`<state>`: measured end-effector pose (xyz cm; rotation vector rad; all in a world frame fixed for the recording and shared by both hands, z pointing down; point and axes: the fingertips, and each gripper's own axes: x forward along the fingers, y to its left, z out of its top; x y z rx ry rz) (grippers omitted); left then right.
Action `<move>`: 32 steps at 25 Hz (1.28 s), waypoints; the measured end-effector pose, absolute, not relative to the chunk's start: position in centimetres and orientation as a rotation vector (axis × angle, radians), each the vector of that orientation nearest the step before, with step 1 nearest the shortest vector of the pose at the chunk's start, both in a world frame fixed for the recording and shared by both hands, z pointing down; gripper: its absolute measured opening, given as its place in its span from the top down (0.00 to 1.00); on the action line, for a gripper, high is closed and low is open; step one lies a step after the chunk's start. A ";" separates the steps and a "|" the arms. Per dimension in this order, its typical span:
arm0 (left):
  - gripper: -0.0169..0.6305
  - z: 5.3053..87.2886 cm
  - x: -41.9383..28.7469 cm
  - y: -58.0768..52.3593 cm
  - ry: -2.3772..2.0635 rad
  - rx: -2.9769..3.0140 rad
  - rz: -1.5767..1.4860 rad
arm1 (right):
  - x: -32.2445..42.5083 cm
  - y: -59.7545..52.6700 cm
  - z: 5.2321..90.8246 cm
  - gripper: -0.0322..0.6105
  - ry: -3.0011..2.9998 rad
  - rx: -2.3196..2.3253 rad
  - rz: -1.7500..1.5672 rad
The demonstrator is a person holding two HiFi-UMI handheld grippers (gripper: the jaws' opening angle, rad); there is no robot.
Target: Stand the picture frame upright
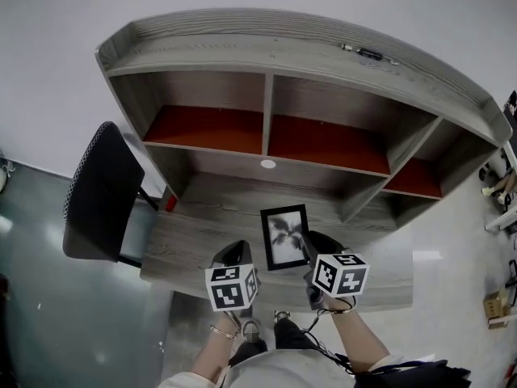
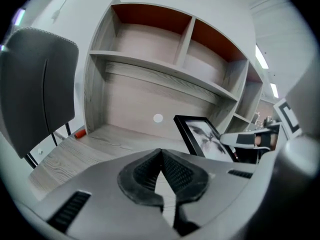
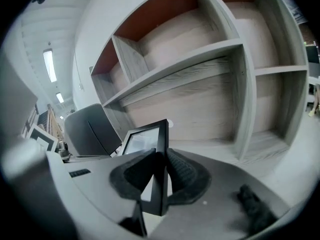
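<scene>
A black picture frame (image 1: 286, 237) with a grey palm-tree print is lifted off the wooden desk (image 1: 202, 225), tilted. My right gripper (image 1: 311, 259) is shut on its right edge; in the right gripper view the black frame edge (image 3: 161, 159) sits clamped between the two pads. My left gripper (image 1: 236, 259) hovers left of the frame, shut on nothing; its pads (image 2: 172, 171) meet. The frame (image 2: 201, 136) shows to the right in the left gripper view, with the right gripper's jaw on it.
A grey shelf unit (image 1: 266, 120) with red-backed compartments rises behind the desk. A black office chair (image 1: 101, 192) stands at the desk's left. A small red object (image 1: 170, 203) lies at the desk's back left. A round cable hole (image 1: 268, 164) is in the back panel.
</scene>
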<state>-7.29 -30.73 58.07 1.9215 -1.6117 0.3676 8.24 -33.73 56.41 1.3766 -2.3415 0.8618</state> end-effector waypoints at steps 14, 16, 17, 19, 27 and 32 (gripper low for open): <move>0.95 51.7 -6.4 -32.4 -1.638 2.066 0.309 | 12.4 -33.4 49.4 0.82 -2.404 1.579 0.721; 0.95 50.3 -6.3 -32.9 -1.646 2.100 0.300 | 13.0 -33.5 48.1 0.82 -2.419 1.607 0.697; 0.95 49.6 -6.2 -33.2 -1.651 2.116 0.295 | 13.3 -33.5 47.5 0.82 -2.428 1.621 0.689; 0.95 48.3 -6.1 -33.7 -1.661 2.142 0.281 | 13.9 -33.6 46.5 0.82 -2.441 1.647 0.681; 0.95 44.0 -5.3 -34.9 -1.669 2.231 0.223 | 15.9 -33.5 43.2 0.82 -2.471 1.742 0.621; 0.95 42.0 -4.3 -34.8 -1.649 2.283 0.190 | 16.5 -33.2 40.9 0.82 -2.502 1.784 0.588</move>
